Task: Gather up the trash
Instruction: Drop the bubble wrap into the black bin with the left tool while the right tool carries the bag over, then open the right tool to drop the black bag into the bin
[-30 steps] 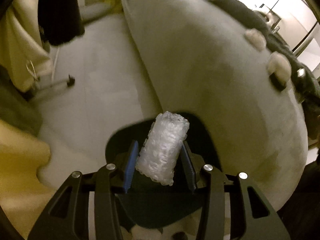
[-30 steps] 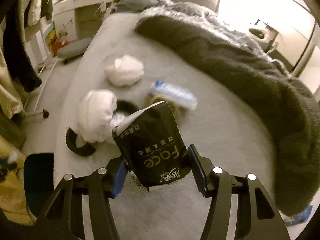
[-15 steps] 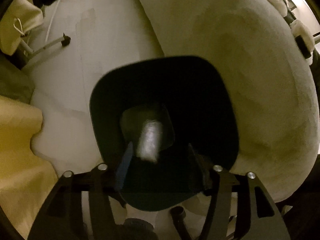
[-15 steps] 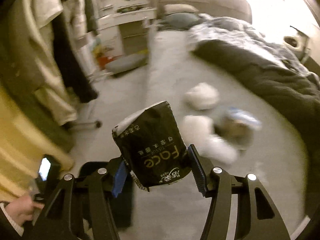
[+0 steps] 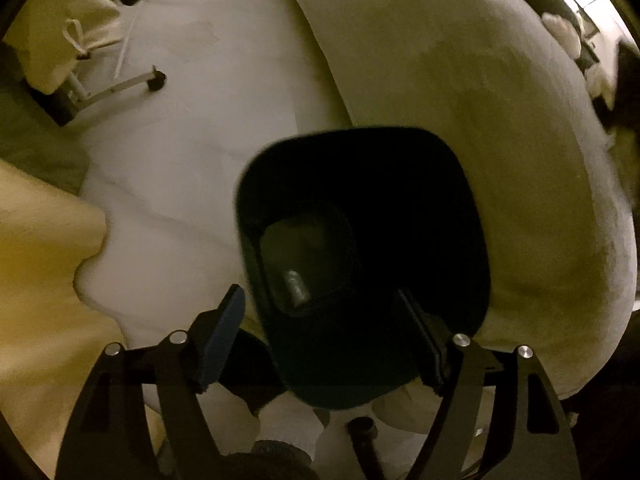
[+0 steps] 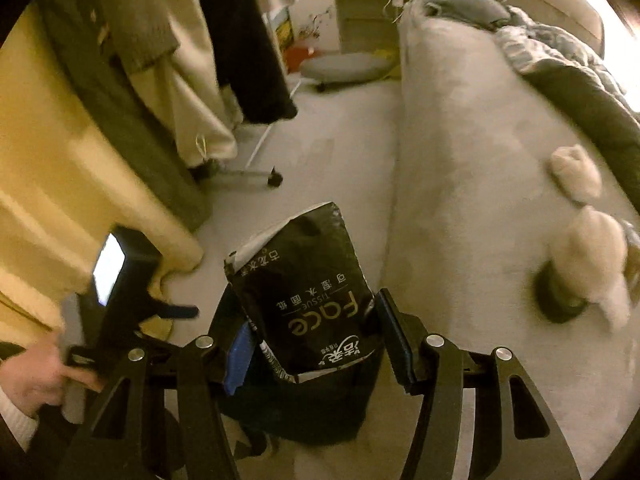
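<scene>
Left gripper (image 5: 320,344): I read it as spread wide with nothing between the pads, poised over the mouth of the bin.
Trash bin (image 5: 460,208): dark, rounded-square, standing on the pale floor (image 5: 192,152) hard against the side of the bed (image 5: 480,100). From my left wrist view I look straight down into it.
Bubble-wrap roll (image 5: 294,286): small pale cylinder lying at the bottom of the bin, dim and slightly blurred; I take it as already collected.
Right gripper (image 6: 316,344): closed on the lower part of the tissue pack, which stands up between the pads.
Face tissue pack (image 6: 304,280): black soft plastic wrapper with a torn-open top edge, held above the bin in my right wrist view. I judge it light, crinkly and limp, probably near empty. The film may be slick, so a grip across the flat lower body, as now, seems safest; the torn top would likely fold or rip.
Remaining litter (image 6: 576,174): pale crumpled wads on the bed, well apart from the bin. They look soft and weightless; I would pinch each through its middle.
</scene>
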